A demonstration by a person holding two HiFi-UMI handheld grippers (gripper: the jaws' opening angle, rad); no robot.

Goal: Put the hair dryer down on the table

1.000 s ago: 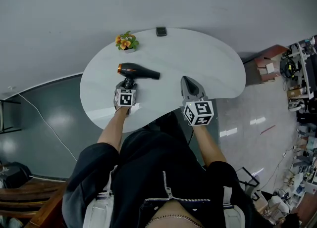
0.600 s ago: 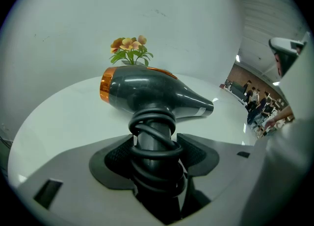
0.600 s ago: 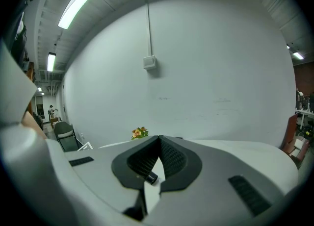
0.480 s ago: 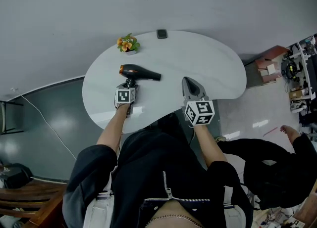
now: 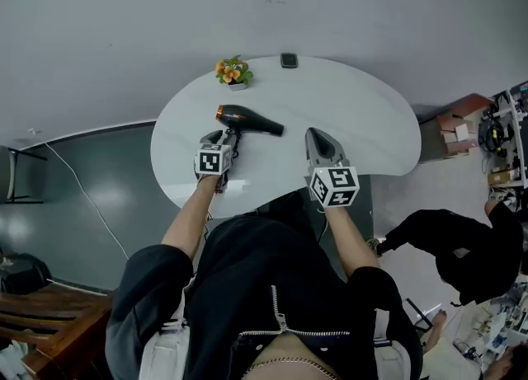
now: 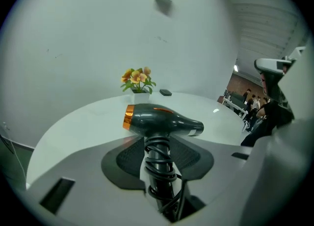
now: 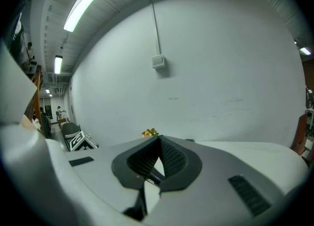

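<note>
The white rounded counter (image 5: 363, 114) spreads out ahead of both pairs of jaws; its near edge is hidden behind the person's body in the head view. A second person in dark clothes (image 5: 462, 246) stands far off to the right of the right jaws, partly cut off by the frame.

The left gripper (image 6: 158, 171) has its jaws clamped on the handle of the hair dryer (image 6: 157, 119), whose cord is wound round that handle. The dark body with its orange rear ring sits crosswise just beyond the jaw tips, nozzle pointing right. The handle's lower end is buried between the jaws, and no view settles whether the dryer touches the counter.

The right gripper (image 7: 158, 144) has its jaws pressed together, tips meeting, with nothing between them.

A small pot of orange flowers (image 6: 139, 80) stands well beyond the left jaws, and a small dark flat object (image 6: 166, 92) just right of it is too small to identify.
</note>
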